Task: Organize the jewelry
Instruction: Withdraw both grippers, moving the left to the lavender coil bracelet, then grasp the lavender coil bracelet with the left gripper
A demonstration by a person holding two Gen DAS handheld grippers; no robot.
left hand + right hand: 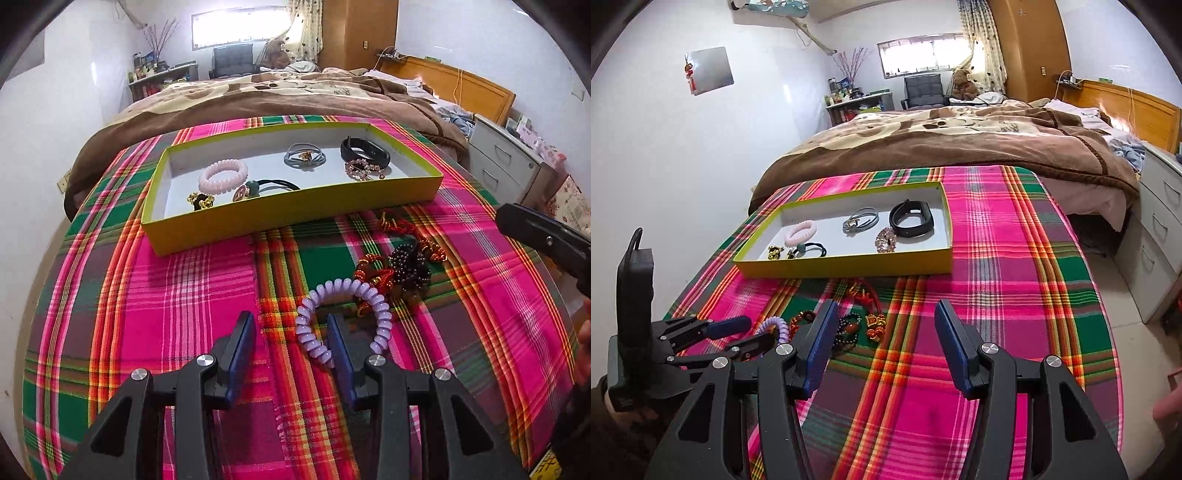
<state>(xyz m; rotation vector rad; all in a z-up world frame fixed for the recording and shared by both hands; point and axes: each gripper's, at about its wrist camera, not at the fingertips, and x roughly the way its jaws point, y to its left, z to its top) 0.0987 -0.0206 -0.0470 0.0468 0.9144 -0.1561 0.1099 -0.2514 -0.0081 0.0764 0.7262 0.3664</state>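
Note:
A purple coil hair tie lies on the plaid cloth. My left gripper is open and low over it. Its right finger stands inside the ring, so the coil's left arc is between the fingers, unpressed. In the right wrist view the left gripper sits at the left by the coil. My right gripper hangs open over bare cloth, with nothing between its fingers. A dark bead bracelet and red-gold cords are piled just beyond the coil. The yellow tray holds several pieces.
In the tray are a pink coil, a grey tie, a black band and a black tie with charms. A bed stands behind the table. White drawers are at the right.

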